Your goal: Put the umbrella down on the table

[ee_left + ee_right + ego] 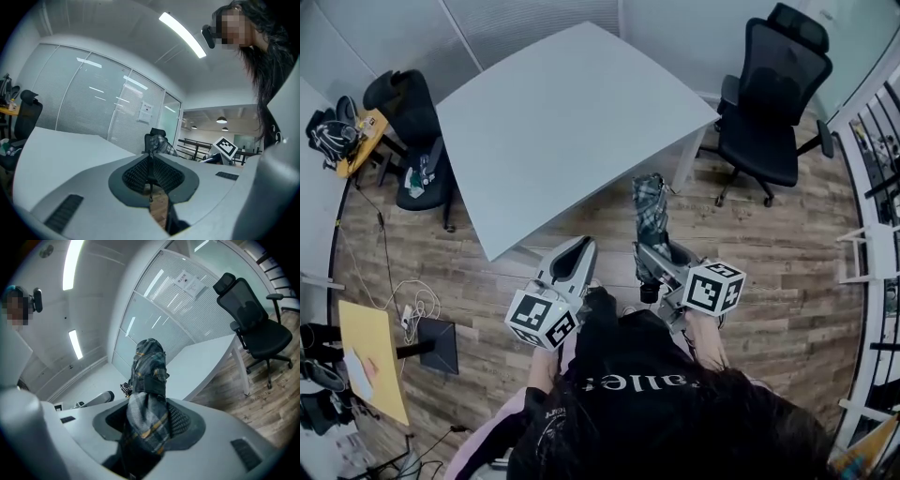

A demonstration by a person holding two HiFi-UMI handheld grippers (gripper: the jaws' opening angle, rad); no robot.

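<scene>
The folded plaid umbrella (651, 217) is clamped by its lower end in the right gripper (656, 272), tip raised toward 12 o'clock, likely so the white table (562, 122) edge can be cleared. The left gripper (572, 258) is closed on nothing. Open tabletop is offered at 11 o'clock; an office chair (769, 103) is parked at 2 o'clock.

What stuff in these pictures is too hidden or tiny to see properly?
Right gripper view: lower end of the folded grey plaid fabric umbrella, buried between the right gripper's jaws.
Head view: black clutter on the yellow desk, too small to name.
Right gripper view: print on the white paper wall notice, too small to read.
</scene>
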